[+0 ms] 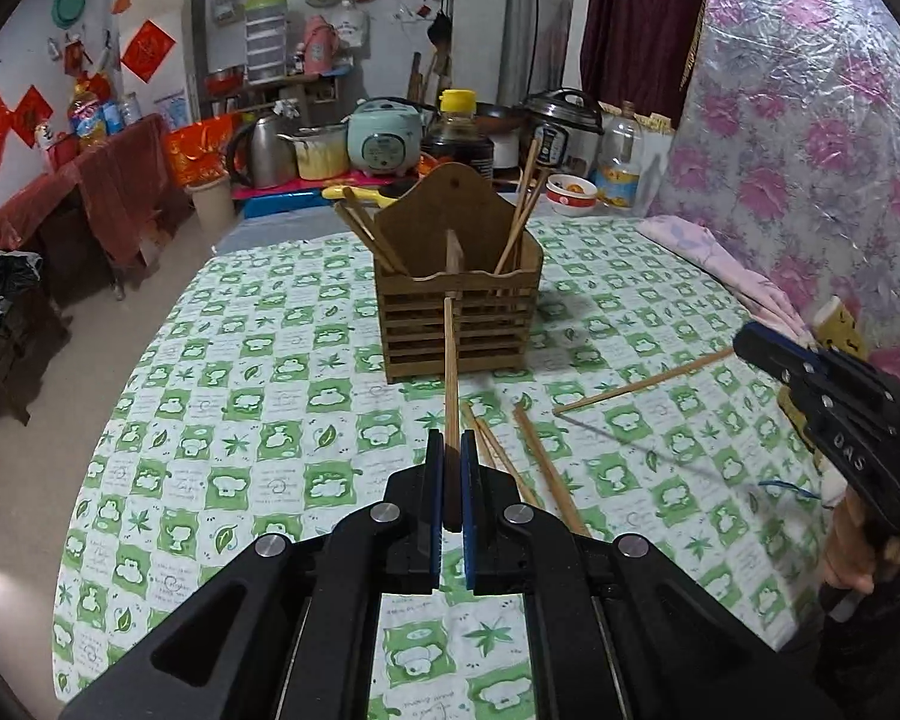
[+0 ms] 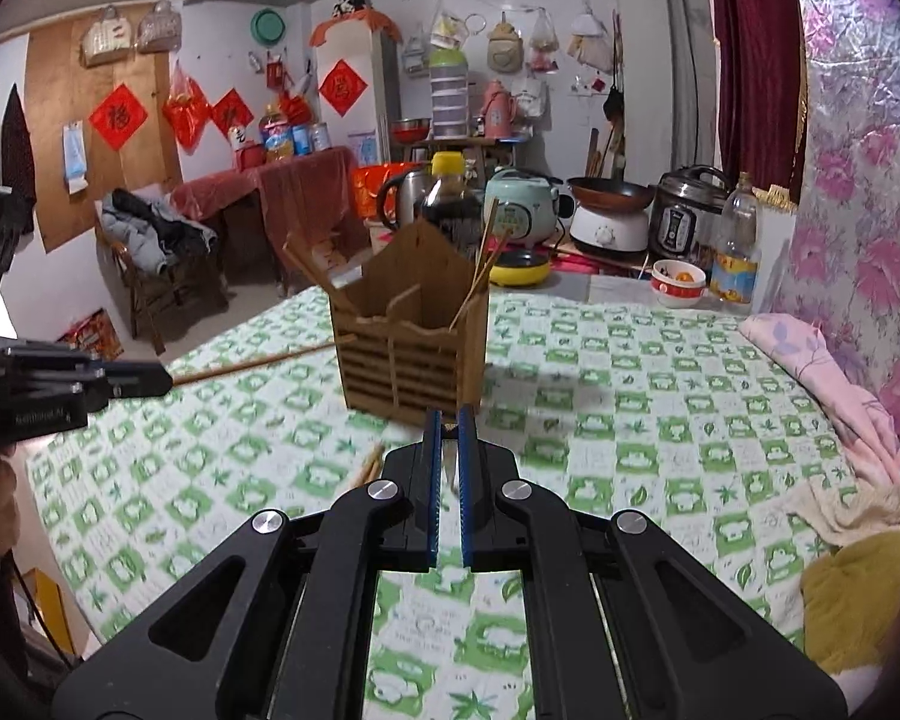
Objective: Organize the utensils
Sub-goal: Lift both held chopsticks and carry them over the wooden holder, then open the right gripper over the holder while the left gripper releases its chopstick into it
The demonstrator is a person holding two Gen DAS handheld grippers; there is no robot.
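Note:
A wooden slatted utensil holder (image 1: 456,324) (image 2: 414,354) with two compartments stands on the green-checked tablecloth (image 1: 258,420). Chopsticks lean in its left compartment (image 1: 372,228) and its right compartment (image 1: 522,210). My left gripper (image 1: 450,438) (image 2: 150,381) is shut on a chopstick (image 1: 450,372) (image 2: 258,362) that points at the holder's front. My right gripper (image 2: 447,420) (image 1: 744,341), off to the right, is shut on another chopstick (image 1: 642,384) that slants down toward the cloth. Several loose chopsticks (image 1: 549,474) lie on the table just ahead of the left gripper.
Behind the holder stand a soy sauce bottle (image 1: 456,132), rice cookers (image 1: 384,138), a kettle (image 1: 264,150) and a red-and-white bowl (image 1: 571,192). A pink cloth (image 1: 720,264) lies along the table's right side by a floral-covered wall. The table's left edge drops to the floor.

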